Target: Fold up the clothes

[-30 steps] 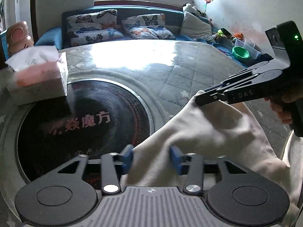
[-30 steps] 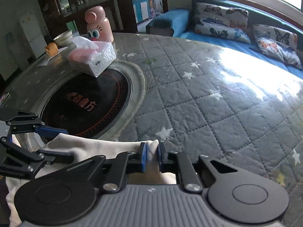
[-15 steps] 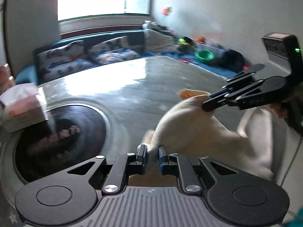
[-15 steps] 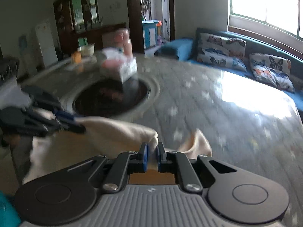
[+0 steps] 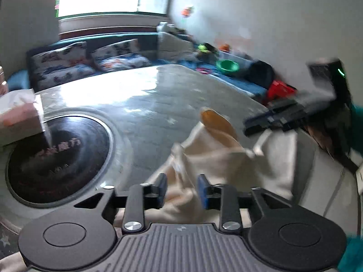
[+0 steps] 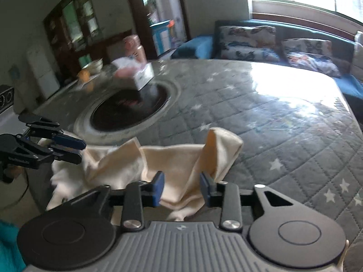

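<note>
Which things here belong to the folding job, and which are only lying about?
For the job:
- crumpled cream cloth garment
- left tool, opening
- right tool, opening

Lying about:
- white and pink tissue box
- round black glass hotplate
- green bowl

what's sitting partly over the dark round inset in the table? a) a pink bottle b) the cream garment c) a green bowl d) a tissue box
d: the tissue box overlaps the far edge of the dark round inset, while the cream garment lies crumpled nearer the table's edge, clear of it.
</note>
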`<state>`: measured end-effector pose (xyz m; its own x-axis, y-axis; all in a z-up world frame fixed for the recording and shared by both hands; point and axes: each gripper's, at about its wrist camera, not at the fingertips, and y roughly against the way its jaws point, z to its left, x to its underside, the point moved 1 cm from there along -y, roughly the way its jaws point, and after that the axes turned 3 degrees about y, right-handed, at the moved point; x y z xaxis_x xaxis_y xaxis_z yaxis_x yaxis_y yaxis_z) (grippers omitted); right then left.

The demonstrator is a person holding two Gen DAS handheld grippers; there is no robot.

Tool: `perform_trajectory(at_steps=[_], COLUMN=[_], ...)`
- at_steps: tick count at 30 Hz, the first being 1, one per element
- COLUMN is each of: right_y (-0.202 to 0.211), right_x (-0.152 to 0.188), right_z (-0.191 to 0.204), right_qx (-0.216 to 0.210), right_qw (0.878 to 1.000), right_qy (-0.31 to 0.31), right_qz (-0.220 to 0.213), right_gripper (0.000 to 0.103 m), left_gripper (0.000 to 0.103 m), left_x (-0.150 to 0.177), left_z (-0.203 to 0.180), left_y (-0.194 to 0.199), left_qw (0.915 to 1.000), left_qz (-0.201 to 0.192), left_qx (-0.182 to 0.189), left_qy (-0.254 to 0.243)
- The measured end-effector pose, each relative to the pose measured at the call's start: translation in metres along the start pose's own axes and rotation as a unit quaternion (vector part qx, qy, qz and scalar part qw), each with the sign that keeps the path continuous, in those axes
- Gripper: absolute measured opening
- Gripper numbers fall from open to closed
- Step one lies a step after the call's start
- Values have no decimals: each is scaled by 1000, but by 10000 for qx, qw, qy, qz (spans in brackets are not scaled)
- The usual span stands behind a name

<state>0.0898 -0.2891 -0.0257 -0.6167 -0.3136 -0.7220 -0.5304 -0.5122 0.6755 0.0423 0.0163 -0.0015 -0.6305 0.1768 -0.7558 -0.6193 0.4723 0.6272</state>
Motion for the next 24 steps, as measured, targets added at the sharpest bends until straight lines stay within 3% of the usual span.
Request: perform_trajectory(at_steps=[8,10,11,12,15,20,24], right_y=[-8,-7,-6,-6,-7,-17,-31], right_x=[2,3,3,4,6,1,-11], right_z=[-9,-13,-15,-18,-25,-37,-44], right_qx=[233,290,314,342,430,509,542], right_qw=[9991,9987,9985,9982,9972,9953,9948], right_qy=[-329,-386,-417,-456,-597,-797,-836], right_qz=[-113,-150,-163,-167,-158,-184,-216], right_gripper=[48,50,50,51,54,54,54], left_gripper=[41,34,21,17,9,8,8], left_x=[-28,-28,-26,-24,-26,-54,-77], left_z=[-7,-2,0,3,13,52,98], left_y=[-64,-77,-80,-82,-77,-50,-37], left_qw=[9993,9985,9981,9977,9982,9965,9844], left_qz=[359,535,601,650,545,-84,-483], left_qx=[-59,-127,-126,-121,-61,-669,-1508], left_qy=[5,43,80,117,237,500,771])
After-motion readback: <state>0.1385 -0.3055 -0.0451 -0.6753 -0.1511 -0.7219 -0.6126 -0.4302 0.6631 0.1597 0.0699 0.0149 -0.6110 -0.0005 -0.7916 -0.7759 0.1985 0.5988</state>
